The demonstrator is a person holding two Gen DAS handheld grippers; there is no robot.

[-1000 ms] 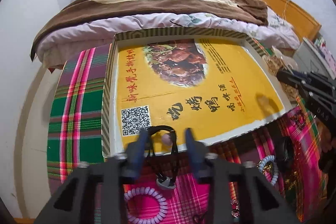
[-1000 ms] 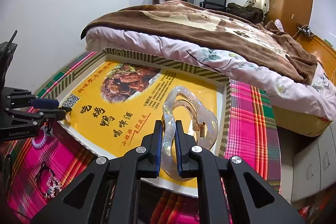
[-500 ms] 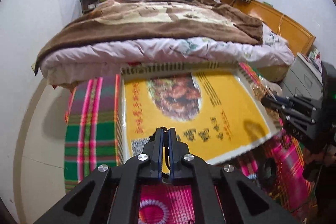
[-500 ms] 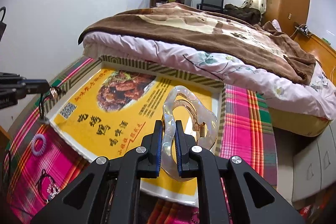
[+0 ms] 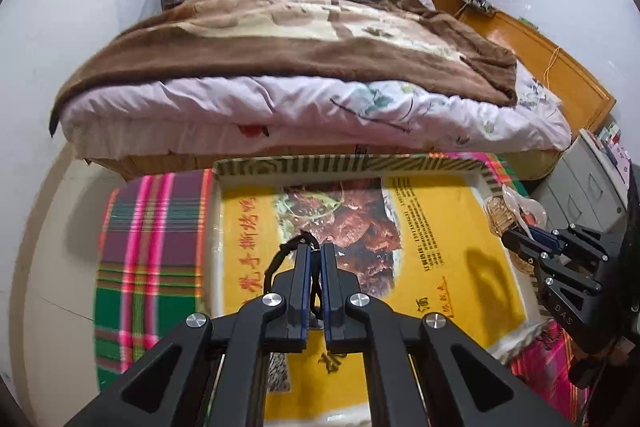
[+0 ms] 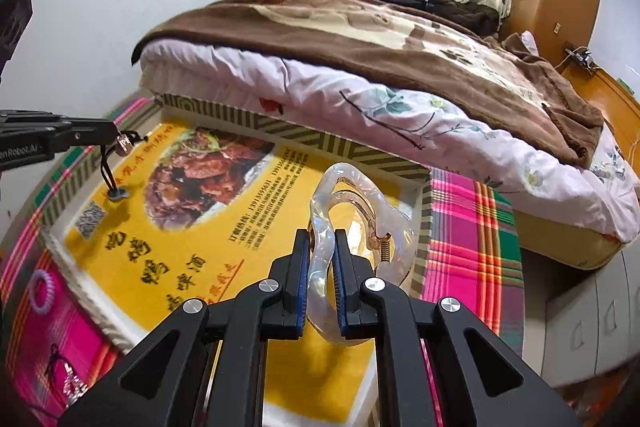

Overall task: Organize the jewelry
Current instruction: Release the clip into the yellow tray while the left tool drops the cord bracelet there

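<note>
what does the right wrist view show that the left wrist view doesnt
Only the right wrist view shows the purple coil hair tie on the plaid cloth, the cord's pendant end resting on the tray and a bead by the left gripper. It also shows the clear hair claw whole, clamped in the right gripper.

Only the left wrist view shows the grey cabinet's drawer fronts and the black cord pinched close up.

Both show the yellow printed tray, the bed and both grippers shut on their items.
</note>
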